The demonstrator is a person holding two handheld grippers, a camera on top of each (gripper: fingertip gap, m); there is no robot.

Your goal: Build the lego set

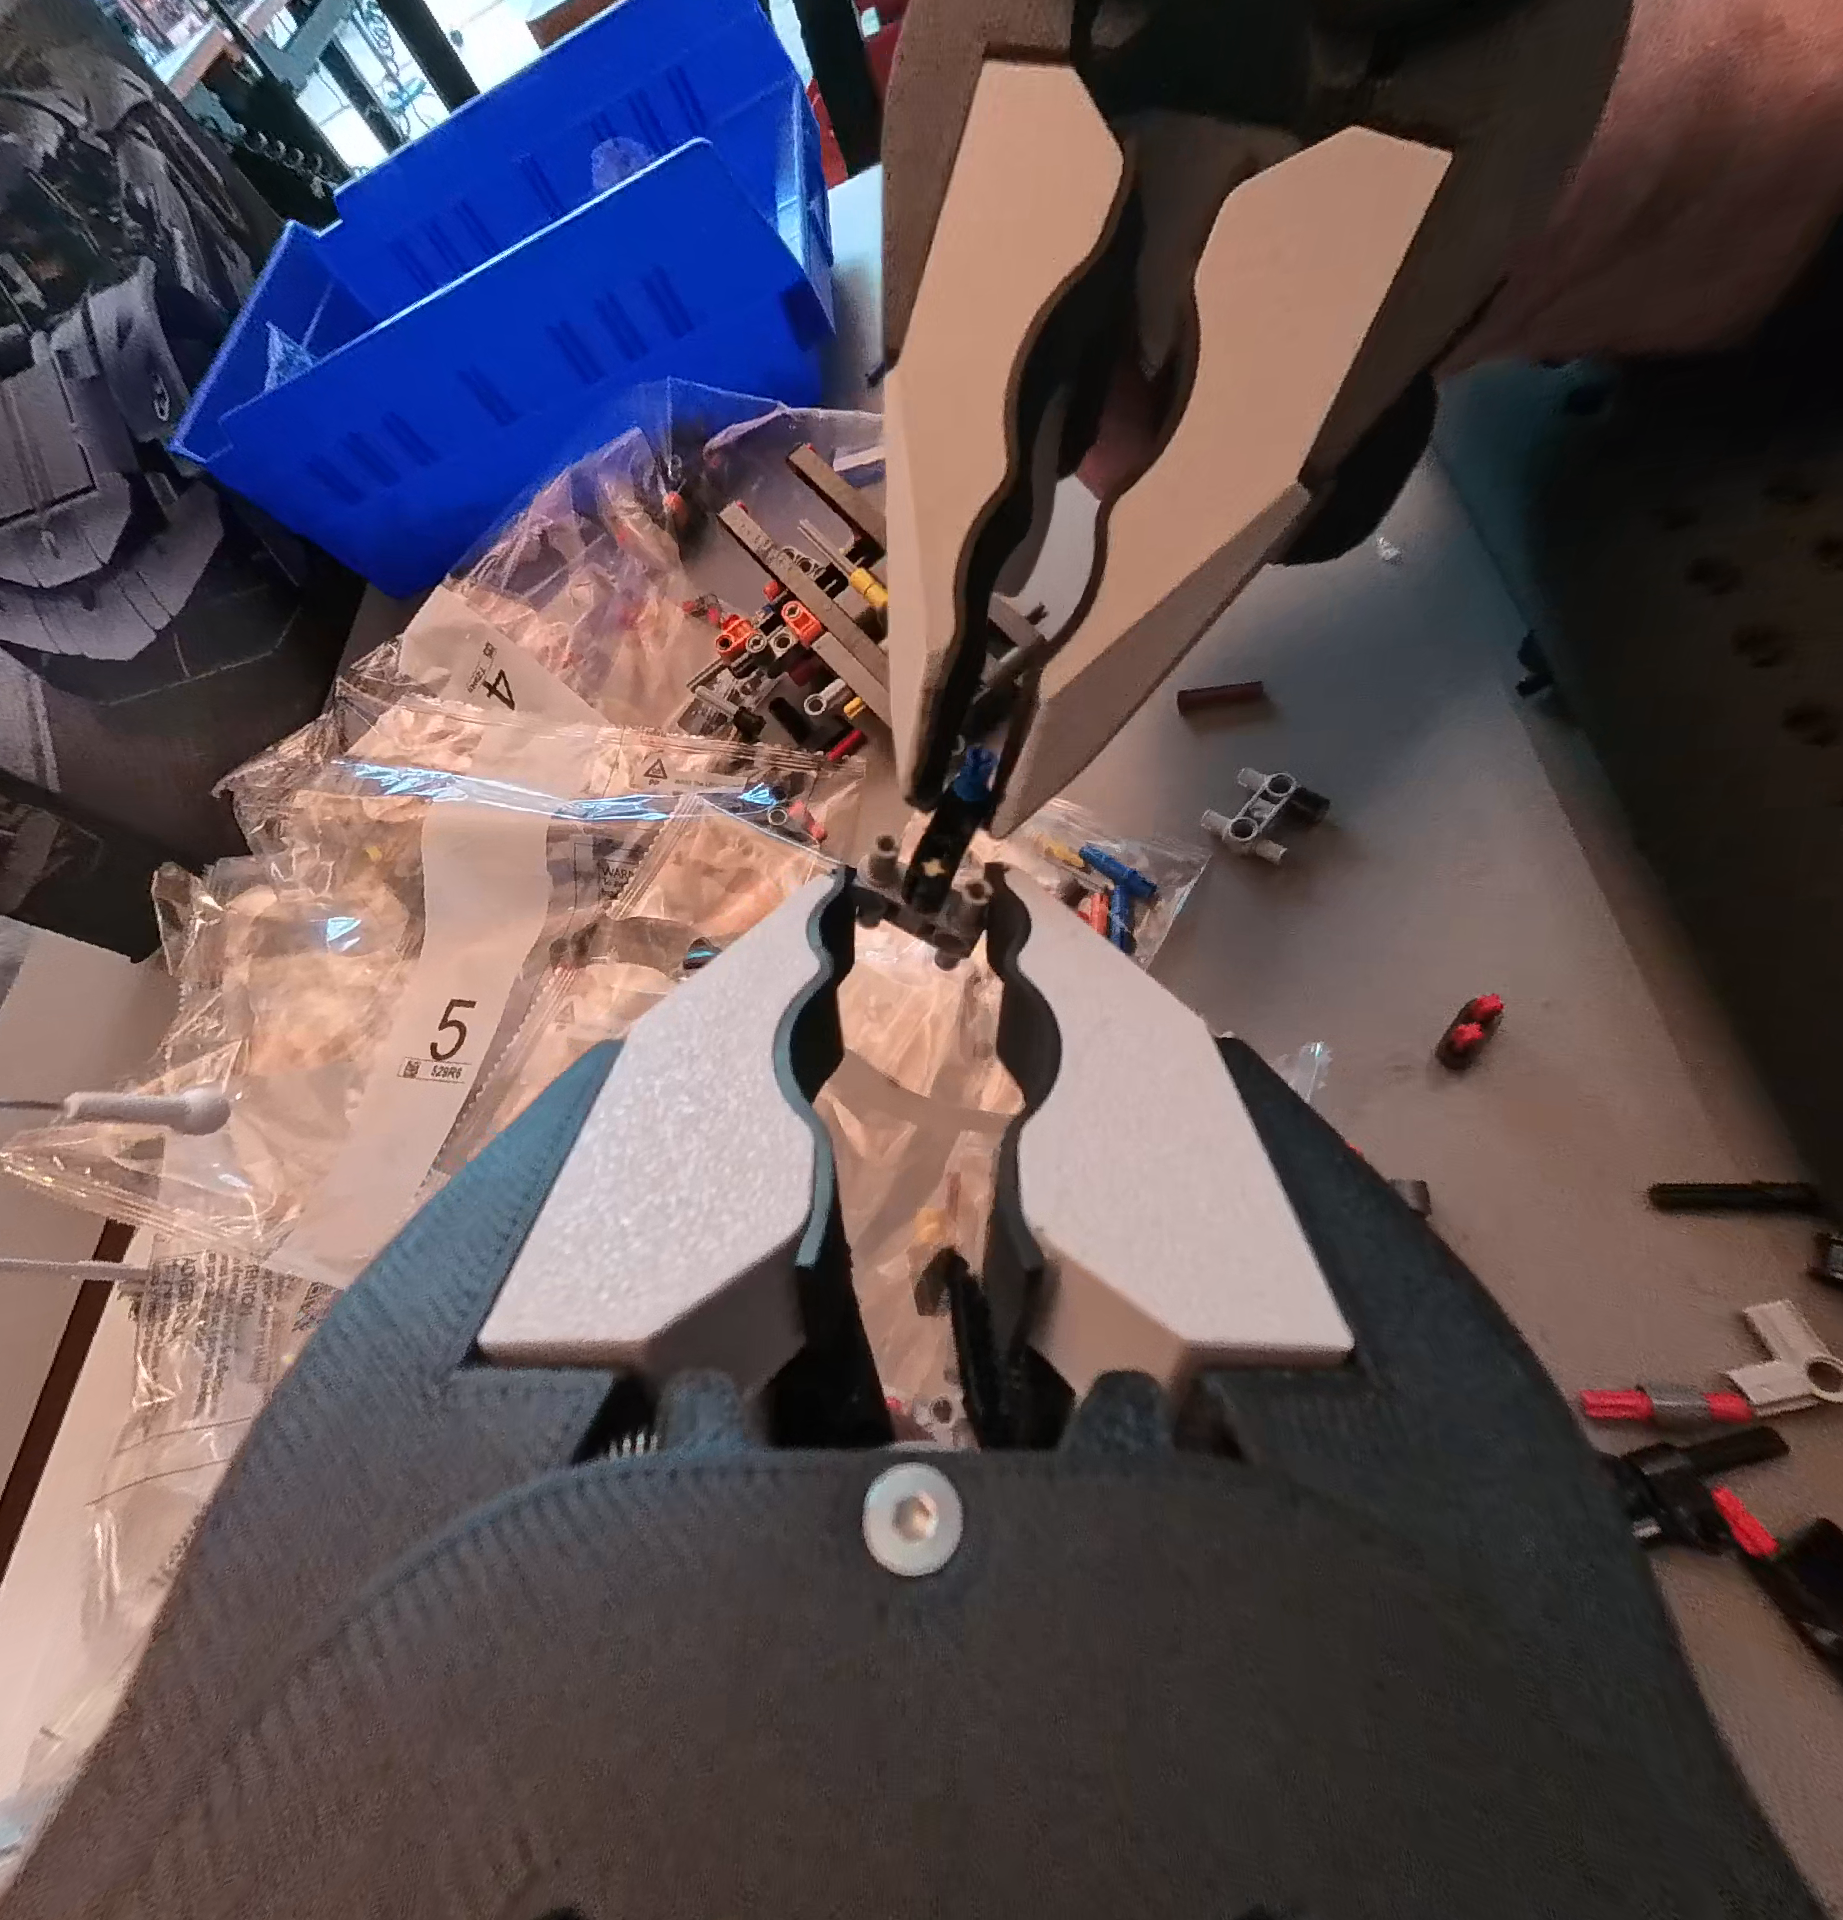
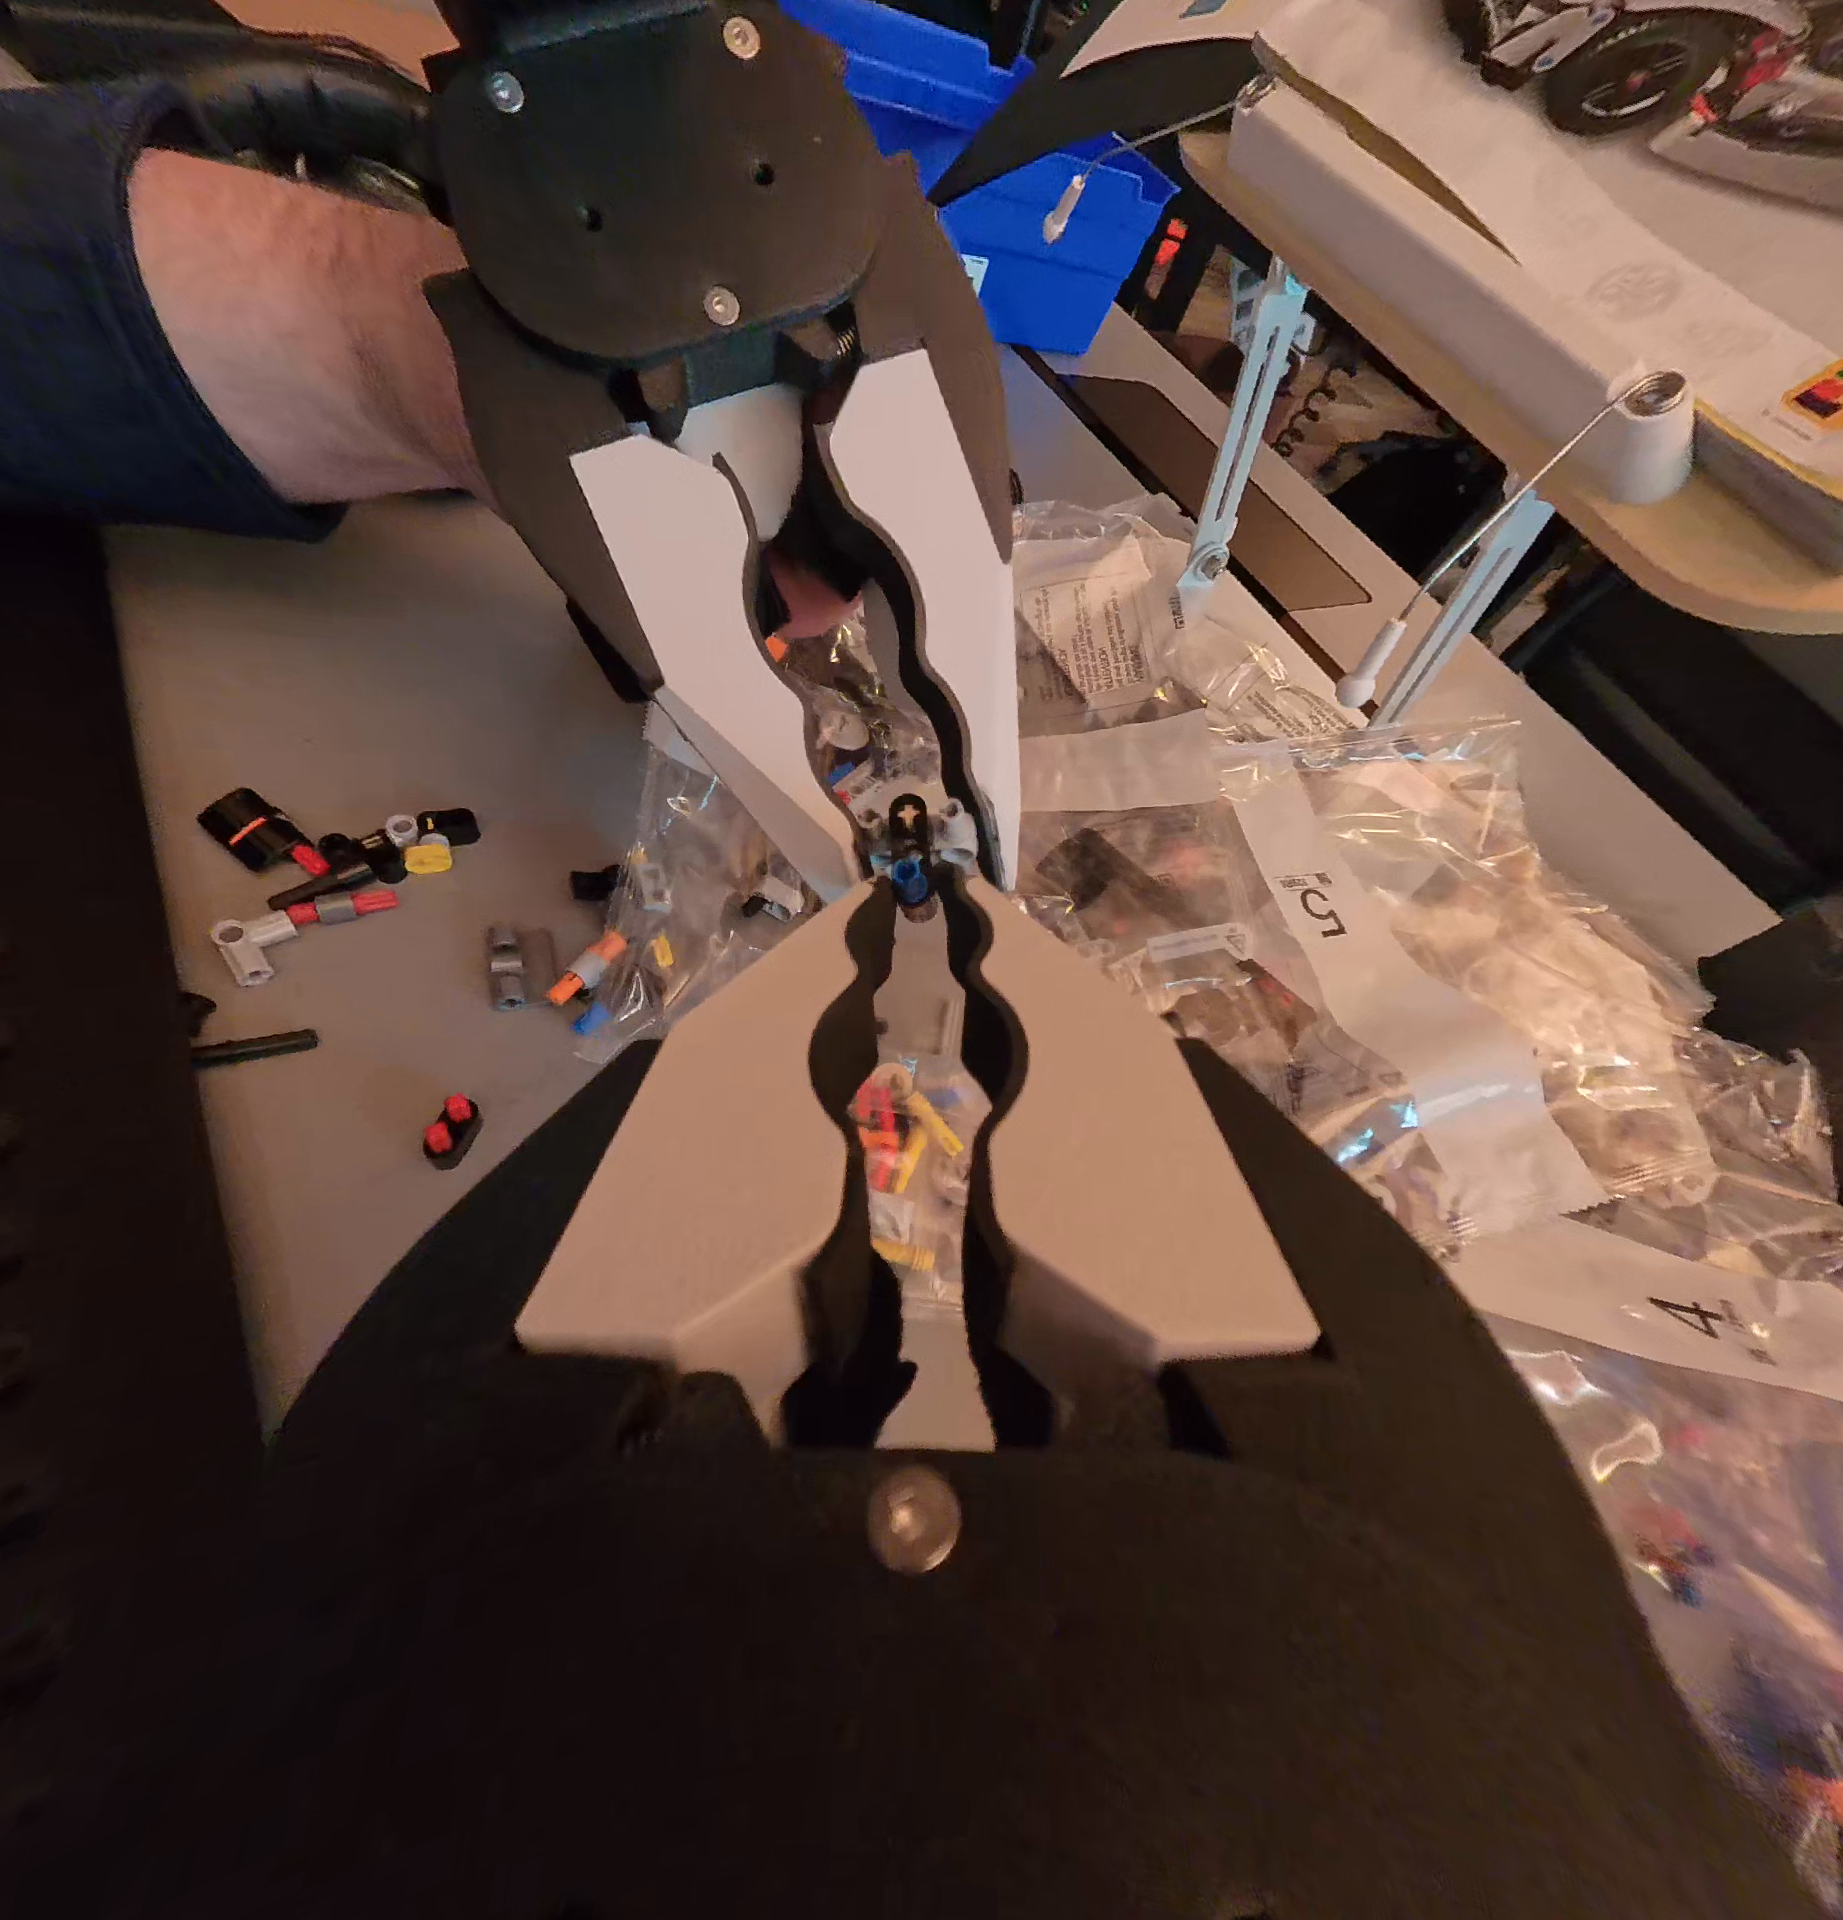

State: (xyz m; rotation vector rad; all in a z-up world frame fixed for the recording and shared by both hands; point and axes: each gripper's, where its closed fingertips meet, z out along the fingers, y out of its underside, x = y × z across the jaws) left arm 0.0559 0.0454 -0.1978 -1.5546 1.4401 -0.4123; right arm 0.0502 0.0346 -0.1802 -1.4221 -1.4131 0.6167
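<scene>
My left gripper (image 1: 922, 885) is shut on a small dark grey connector (image 1: 922, 902) with pins, held above the bags. My right gripper (image 1: 961, 808) comes down from above, shut on a thin black piece with a blue pin (image 1: 967, 792), whose lower end touches the connector. In the right wrist view my right gripper (image 2: 915, 896) holds the blue pin and black piece (image 2: 909, 878) against the grey connector (image 2: 948, 831), which sits in the left gripper (image 2: 922, 860) opposite. The contact point is small and partly hidden by the fingertips.
Clear numbered part bags (image 1: 429, 987) cover the table's left side. Two blue bins (image 1: 501, 343) stand behind, with a partly built assembly (image 1: 792, 623) beside them. Loose pieces (image 2: 325, 873) lie on the grey table (image 2: 377, 644). An instruction booklet on a stand (image 2: 1519, 312) is at the far right. Only a small space, under 4 cm, lies between the two pairs of fingers.
</scene>
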